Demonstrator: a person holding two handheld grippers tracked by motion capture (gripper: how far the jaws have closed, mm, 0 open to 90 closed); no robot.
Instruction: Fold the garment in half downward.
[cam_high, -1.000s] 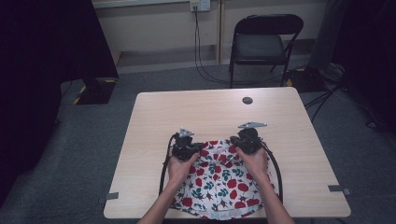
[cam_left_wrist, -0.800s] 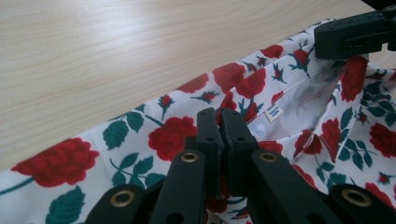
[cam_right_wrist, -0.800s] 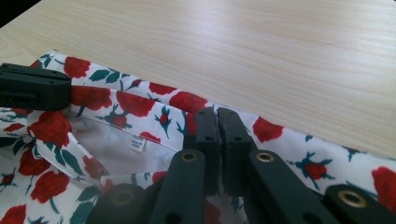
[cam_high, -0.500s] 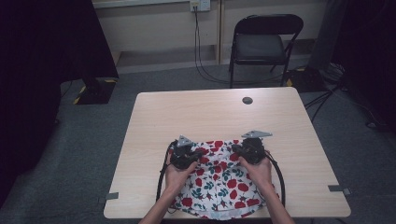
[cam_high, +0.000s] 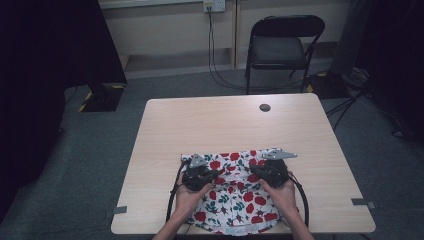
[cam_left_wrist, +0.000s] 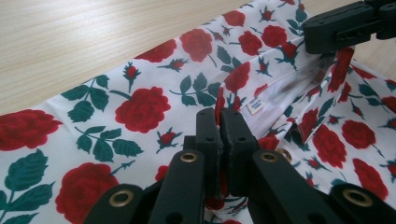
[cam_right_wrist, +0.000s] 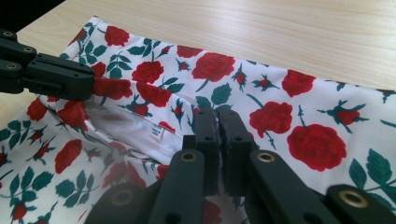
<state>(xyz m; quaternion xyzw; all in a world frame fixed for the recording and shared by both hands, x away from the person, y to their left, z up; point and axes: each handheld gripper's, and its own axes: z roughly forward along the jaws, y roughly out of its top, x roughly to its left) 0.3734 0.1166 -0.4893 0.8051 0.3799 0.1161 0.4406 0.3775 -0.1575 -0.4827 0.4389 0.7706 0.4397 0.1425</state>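
Note:
A white cloth with red roses and green leaves (cam_high: 235, 197) lies on the near half of the wooden table (cam_high: 225, 125). My left gripper (cam_high: 218, 173) is shut on a fold of this cloth (cam_left_wrist: 140, 107), its jaws pressed together on the fabric. My right gripper (cam_high: 254, 170) is shut on the same cloth (cam_right_wrist: 280, 116) a short way to the right. Each gripper view shows the other gripper pinching the fold: the right gripper (cam_left_wrist: 312, 32) and the left gripper (cam_right_wrist: 88, 81). Between them the cloth gapes, showing a white inner side with a small label (cam_left_wrist: 254, 106) (cam_right_wrist: 156, 132).
A small round black object (cam_high: 265, 107) sits near the table's far edge. A black folding chair (cam_high: 280, 47) stands beyond the table, with cables on the floor around it. Tape marks (cam_high: 361, 201) sit at the table's near corners. The cloth overhangs the near edge.
Both hands have drawn back toward the near edge of the table, each gripper still pinching the rose cloth. The cloth's far edge has stayed about where it was.

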